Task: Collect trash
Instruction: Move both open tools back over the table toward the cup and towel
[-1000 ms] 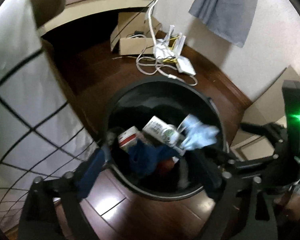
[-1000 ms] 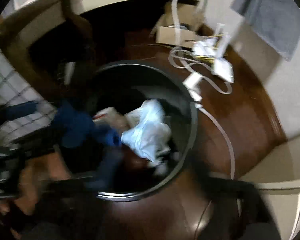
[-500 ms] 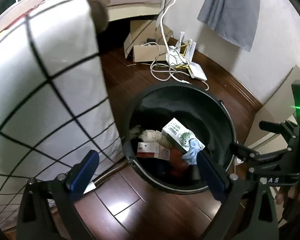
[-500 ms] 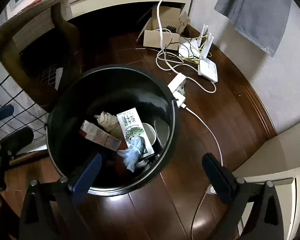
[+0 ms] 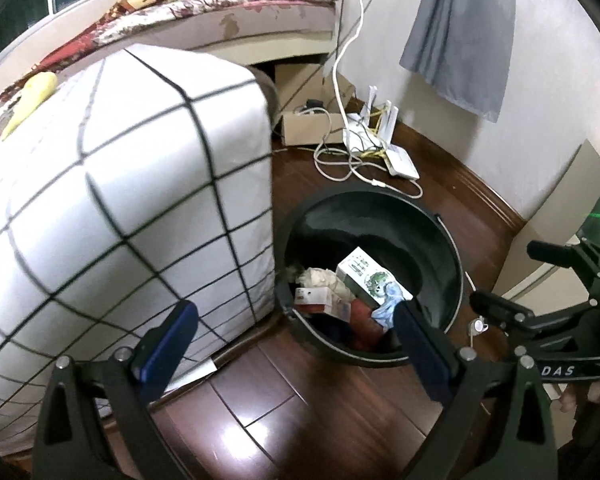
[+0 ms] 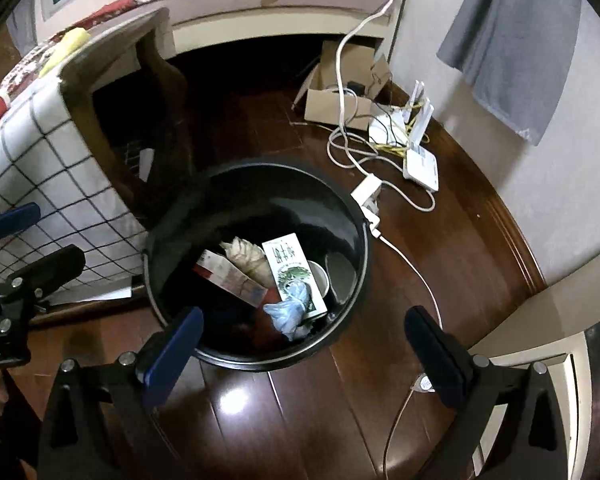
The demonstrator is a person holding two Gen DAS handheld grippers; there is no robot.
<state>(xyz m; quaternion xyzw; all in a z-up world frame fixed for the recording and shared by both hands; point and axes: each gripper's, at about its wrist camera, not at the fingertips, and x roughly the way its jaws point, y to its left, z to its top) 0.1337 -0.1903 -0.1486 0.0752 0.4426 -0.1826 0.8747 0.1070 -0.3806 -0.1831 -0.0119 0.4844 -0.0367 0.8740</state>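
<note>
A round black trash bin (image 5: 446, 240) (image 6: 256, 172) stands on the dark wood floor. Inside it lie a white and green carton (image 5: 370, 276) (image 6: 294, 270), a red and white box (image 5: 316, 300) (image 6: 228, 278), crumpled beige paper (image 5: 320, 278) (image 6: 246, 254) and a pale blue wad (image 5: 388, 304) (image 6: 290, 310). My left gripper (image 5: 296, 340) is open and empty, raised in front of the bin. My right gripper (image 6: 304, 340) is open too, nothing between its fingers, above the bin's near rim. Each gripper shows at the edge of the other's view.
A table with a white checked cloth (image 5: 120, 220) (image 6: 32, 160) stands left of the bin. Behind the bin lie a router (image 5: 400, 160) (image 6: 420, 164), white cables (image 6: 356, 152) and a cardboard box (image 5: 304, 128) (image 6: 340, 108). A grey cloth (image 5: 464, 28) hangs on the wall. A bed (image 5: 220, 8) lies behind.
The pale blue wad has dropped from above the bin to rest inside it. Both grippers have pulled up and back from the bin, and the blur has cleared.
</note>
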